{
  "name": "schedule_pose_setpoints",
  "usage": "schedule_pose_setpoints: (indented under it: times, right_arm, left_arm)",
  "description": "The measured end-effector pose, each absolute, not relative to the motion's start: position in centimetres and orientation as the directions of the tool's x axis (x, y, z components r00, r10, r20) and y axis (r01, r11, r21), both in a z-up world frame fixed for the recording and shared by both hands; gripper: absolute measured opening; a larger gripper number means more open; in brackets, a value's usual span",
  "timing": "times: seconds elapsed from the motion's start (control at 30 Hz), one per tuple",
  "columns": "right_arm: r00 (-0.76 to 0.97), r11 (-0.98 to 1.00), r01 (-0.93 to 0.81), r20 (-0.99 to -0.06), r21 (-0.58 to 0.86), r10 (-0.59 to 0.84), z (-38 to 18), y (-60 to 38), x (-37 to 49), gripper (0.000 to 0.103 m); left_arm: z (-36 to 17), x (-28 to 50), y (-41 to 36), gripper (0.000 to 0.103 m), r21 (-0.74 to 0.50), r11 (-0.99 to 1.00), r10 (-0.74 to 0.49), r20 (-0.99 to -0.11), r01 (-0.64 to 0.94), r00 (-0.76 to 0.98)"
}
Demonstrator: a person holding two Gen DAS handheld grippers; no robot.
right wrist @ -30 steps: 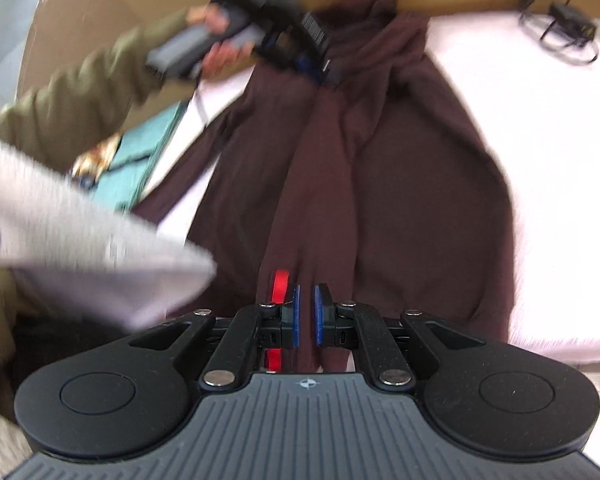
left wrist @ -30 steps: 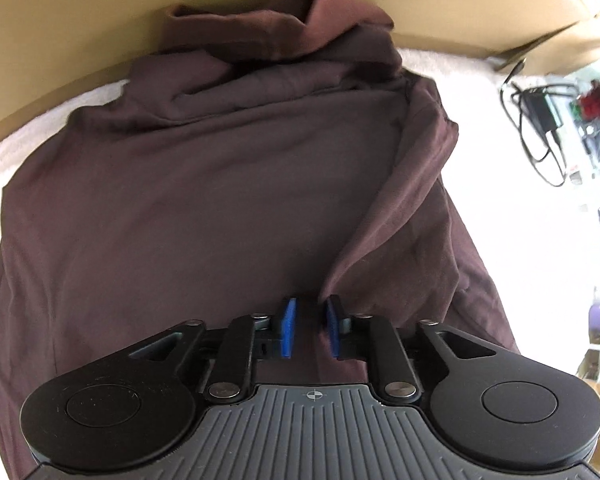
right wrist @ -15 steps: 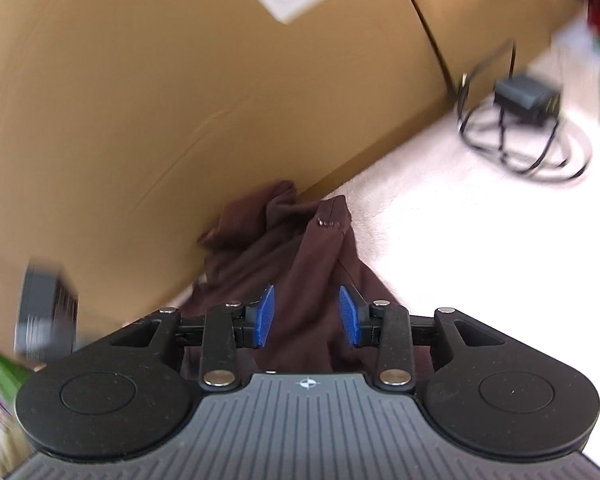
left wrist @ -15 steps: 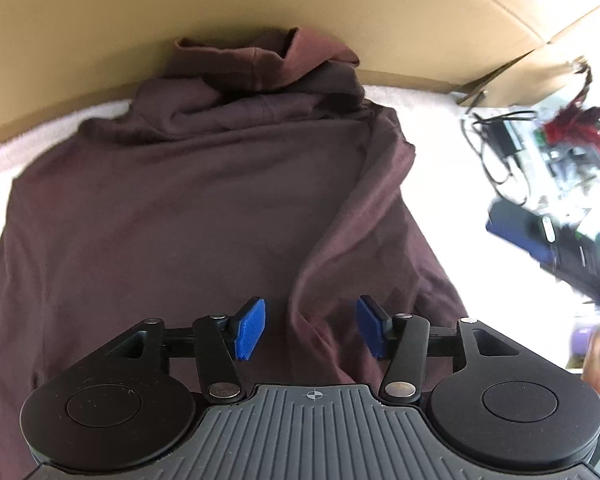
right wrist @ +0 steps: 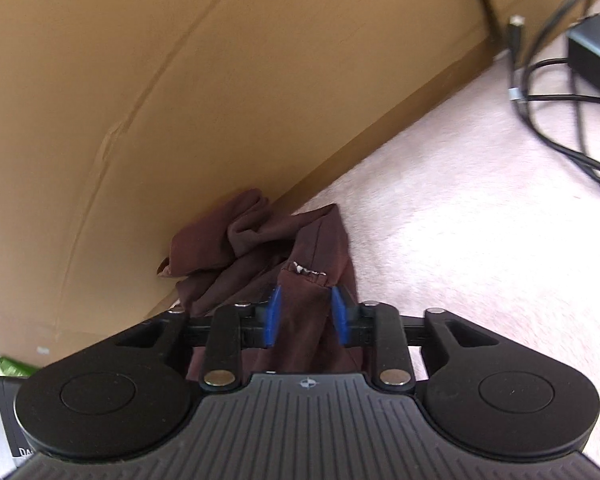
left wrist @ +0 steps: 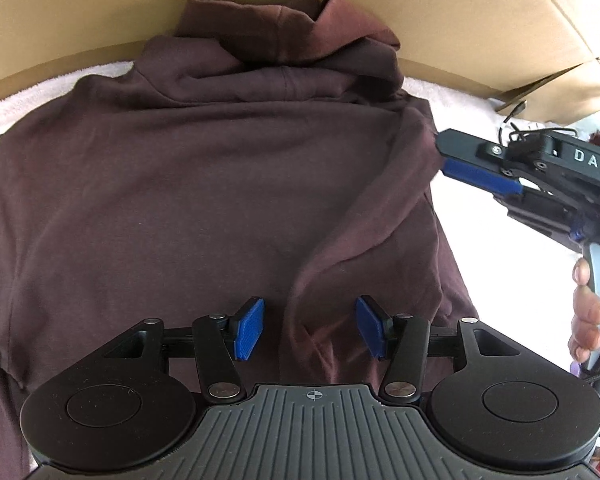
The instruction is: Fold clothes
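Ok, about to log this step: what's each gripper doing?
Left gripper: open, just opened, over the hoodie, holding nothing.
Right gripper: just closing around a hoodie fold; firm grip cannot be told.

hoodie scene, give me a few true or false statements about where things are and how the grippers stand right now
1. The dark maroon hoodie lies spread on a pale fleecy cover. True.
2. The left gripper is clamped on the hoodie. False: its blue pads stand apart above the cloth, a ridge of fabric between them, neither touching it.
3. The hood end is bunched against a cardboard box. True.
4. The right gripper is over bare cover, away from the hoodie. False: a fold of the hoodie sits between its pads, which have just been closing; whether they already press it is unclear.
5. A black power adapter with cables lies on the hoodie. False: it lies on the cover, apart from the hoodie.
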State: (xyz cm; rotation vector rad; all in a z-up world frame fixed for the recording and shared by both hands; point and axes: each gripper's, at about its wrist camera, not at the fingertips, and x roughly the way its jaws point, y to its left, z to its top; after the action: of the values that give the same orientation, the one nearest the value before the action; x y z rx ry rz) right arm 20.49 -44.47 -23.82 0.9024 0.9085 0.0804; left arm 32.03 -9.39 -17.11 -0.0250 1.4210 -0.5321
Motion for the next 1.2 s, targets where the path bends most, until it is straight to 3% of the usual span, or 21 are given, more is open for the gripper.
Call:
schedule_pose_setpoints:
  times: [0.07,0.1,0.23,0.37,0.57,0.63,0.67,0.77,0.8,0.83,0.87,0.97,1.07,1.13,1.2]
  right_arm:
    - [0.634,0.644,0.273,-0.637,0.715,0.439,-23.8,-44.4,21.1,0.015]
    - [0.633,0.645,0.259,-0.631,0.719,0.449,-23.7,-44.3,21.3,0.004]
    - [0.616,0.66,0.212,-0.623,0.72,0.482,-23.5,-43.4,22.8,0.001]
    - [0.595,0.675,0.211,-0.641,0.707,0.485,-23.9,-42.9,24.4,0.001]
    - [0.604,0.704,0.183,-0.644,0.686,0.47,-22.8,-42.9,23.1,0.011]
    - [0.585,0.73,0.186,-0.671,0.658,0.456,-22.8,-42.7,22.7,0.032]
    - [0.572,0.746,0.186,-0.688,0.639,0.447,-23.0,-42.4,22.7,0.036]
    - [0.554,0.771,0.184,-0.712,0.61,0.431,-24.1,-41.4,23.5,0.034]
    - [0.553,0.77,0.19,-0.715,0.609,0.429,-24.5,-41.1,23.8,0.029]
    - [0.554,0.766,0.2,-0.715,0.611,0.426,-25.0,-40.8,24.2,0.025]
    - [0.557,0.762,0.205,-0.714,0.614,0.425,-25.3,-40.5,24.5,0.025]
    - [0.576,0.749,0.201,-0.695,0.631,0.431,-24.9,-40.1,24.6,0.027]
    - [0.611,0.745,0.162,-0.659,0.646,0.438,-22.4,-40.7,21.9,0.034]
    - [0.636,0.757,0.132,-0.64,0.64,0.43,-20.5,-41.3,19.0,0.045]
    - [0.654,0.775,0.121,-0.637,0.62,0.407,-19.0,-41.8,15.3,0.053]
  left_arm:
    - [-17.2,32.1,-9.3,0.067,-0.333,0.884,-0.369,-0.928,0.329,0.055]
    - [-17.2,32.1,-9.2,0.067,-0.335,0.884,-0.371,-0.927,0.326,0.055]
    - [-17.3,32.2,-8.4,0.076,-0.331,0.895,-0.365,-0.929,0.3,0.065]
    - [-17.8,32.3,-7.3,0.076,-0.34,0.899,-0.369,-0.927,0.277,0.058]
    - [-18.0,32.1,-6.8,0.082,-0.364,0.888,-0.393,-0.918,0.28,0.052]
    - [-18.0,32.0,-7.0,0.084,-0.358,0.887,-0.389,-0.92,0.292,0.053]
    - [-18.0,31.9,-7.1,0.084,-0.35,0.887,-0.383,-0.922,0.3,0.056]
    - [-17.9,31.6,-7.3,0.074,-0.314,0.892,-0.357,-0.93,0.325,0.081]
    - [-17.8,31.6,-7.5,0.056,-0.293,0.897,-0.341,-0.936,0.332,0.093]
    - [-17.7,31.8,-7.5,0.032,-0.293,0.897,-0.338,-0.937,0.329,0.086]
    - [-17.7,32.0,-7.5,0.029,-0.294,0.898,-0.336,-0.938,0.326,0.079]
    - [-18.0,32.6,-6.8,0.029,-0.345,0.898,-0.372,-0.927,0.273,0.055]
    - [-18.0,32.5,-6.3,0.04,-0.364,0.893,-0.39,-0.92,0.265,0.051]
    - [-17.9,32.5,-6.1,0.06,-0.38,0.887,-0.404,-0.914,0.264,0.044]
    - [-17.8,32.5,-6.2,0.066,-0.393,0.879,-0.418,-0.908,0.27,0.036]
